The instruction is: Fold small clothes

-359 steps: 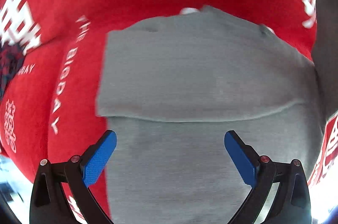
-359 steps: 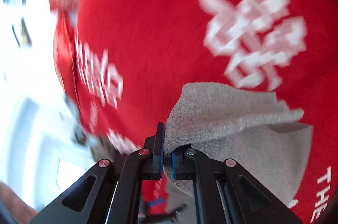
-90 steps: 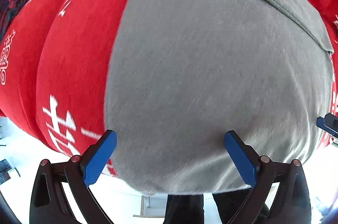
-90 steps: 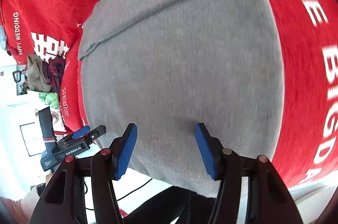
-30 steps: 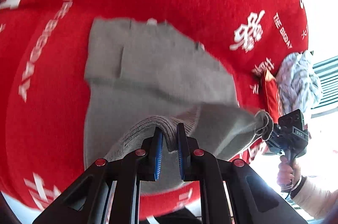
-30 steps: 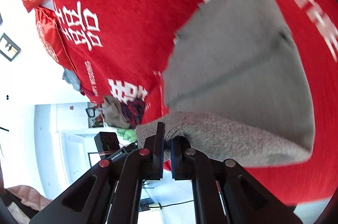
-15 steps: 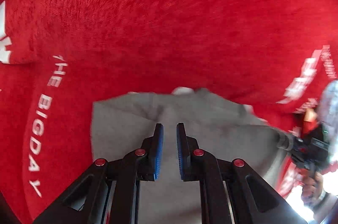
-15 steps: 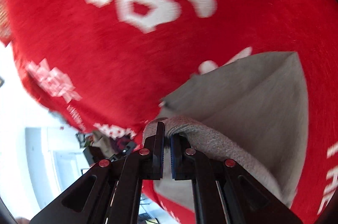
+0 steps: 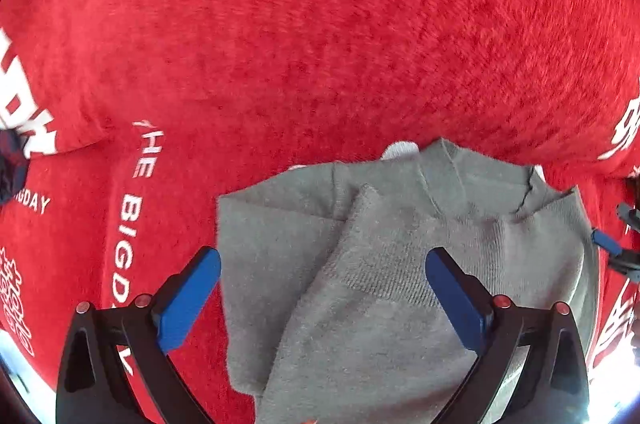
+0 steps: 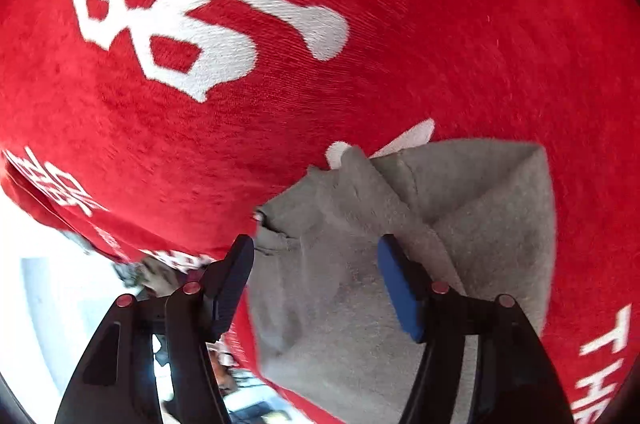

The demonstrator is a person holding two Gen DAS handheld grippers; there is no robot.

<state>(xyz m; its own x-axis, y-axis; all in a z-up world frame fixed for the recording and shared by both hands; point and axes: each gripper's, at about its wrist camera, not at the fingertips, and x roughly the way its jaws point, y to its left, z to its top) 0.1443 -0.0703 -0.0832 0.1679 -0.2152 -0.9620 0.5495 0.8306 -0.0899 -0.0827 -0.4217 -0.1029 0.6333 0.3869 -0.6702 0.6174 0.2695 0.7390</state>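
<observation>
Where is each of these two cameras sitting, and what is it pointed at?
Left wrist view: sits on the left claw, looking steeply down at the grey garment on the red cloth; its own open blue fingers show, and the right claw at the right edge.
Right wrist view: sits on the right claw, looking slantwise down at the garment's other side; its open fingers show.
Shared: the grey garment and red cloth; both claws have just been opening, and neither grips it.

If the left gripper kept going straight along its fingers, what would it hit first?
Most likely the grey garment: the left gripper, jaws open after just opening, points onto its folded-over layer, which lies on the red blanket. How near the cloth is cannot be judged.
</observation>
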